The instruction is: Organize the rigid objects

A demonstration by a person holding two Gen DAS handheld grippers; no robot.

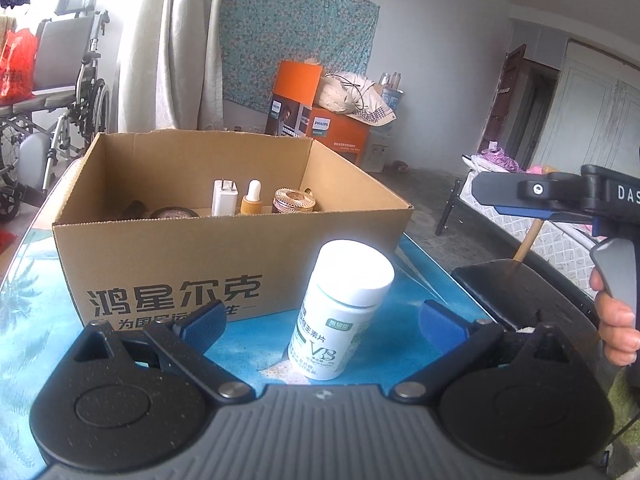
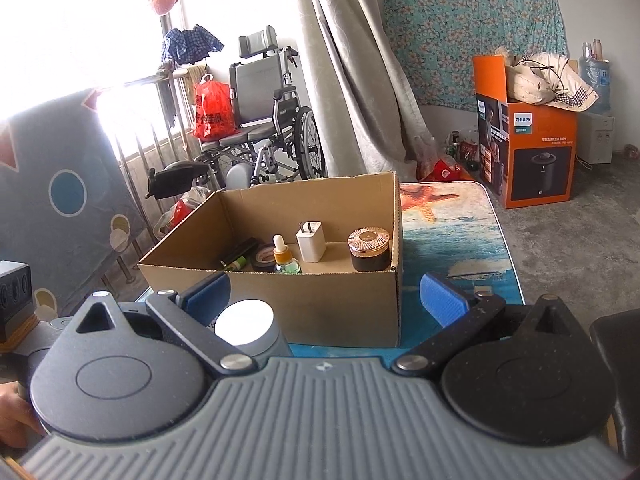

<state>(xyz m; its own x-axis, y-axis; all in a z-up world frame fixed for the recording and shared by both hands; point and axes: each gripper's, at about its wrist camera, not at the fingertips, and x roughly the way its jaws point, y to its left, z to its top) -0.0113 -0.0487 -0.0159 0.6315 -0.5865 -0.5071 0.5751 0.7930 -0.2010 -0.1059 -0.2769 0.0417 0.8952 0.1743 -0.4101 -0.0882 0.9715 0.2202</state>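
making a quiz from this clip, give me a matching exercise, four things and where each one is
Things:
1 white bottle
2 charger plug
3 dropper bottle
4 gold-lidded jar

Places:
A in the box, by its right wall
B on the table, between the left gripper's open fingers
C in the box, just left of the plug
D in the box, standing between dropper and jar

Pairs: 1-B, 2-D, 3-C, 4-A

Bright window [image 2: 100, 20]; grey curtain [image 2: 352, 80]; wheelchair [image 2: 272, 120]; concrete floor [image 2: 580, 240].
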